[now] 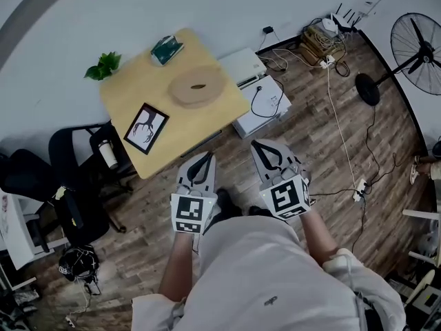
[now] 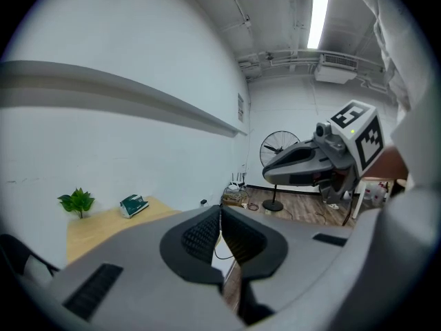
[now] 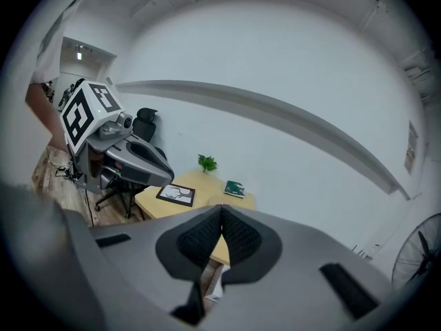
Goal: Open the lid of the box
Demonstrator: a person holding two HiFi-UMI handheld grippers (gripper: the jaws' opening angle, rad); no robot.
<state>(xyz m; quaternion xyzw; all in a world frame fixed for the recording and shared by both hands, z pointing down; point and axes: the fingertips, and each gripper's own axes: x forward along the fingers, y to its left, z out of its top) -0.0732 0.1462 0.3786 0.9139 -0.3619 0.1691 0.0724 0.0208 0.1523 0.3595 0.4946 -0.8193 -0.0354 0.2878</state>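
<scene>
Left hand-held gripper: jaws pressed together, empty, over the floor near the tabletop.
Right hand-held gripper: jaws likewise closed, empty.
Round wooden box: on the tabletop's far right part, well apart from both grippers.
Green packet: print too small to read.
Ceiling light strip: seen in the left gripper view only.

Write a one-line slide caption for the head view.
Left gripper and right gripper, jaws shut and empty, held short of the yellow table carrying the round wooden box.
</scene>
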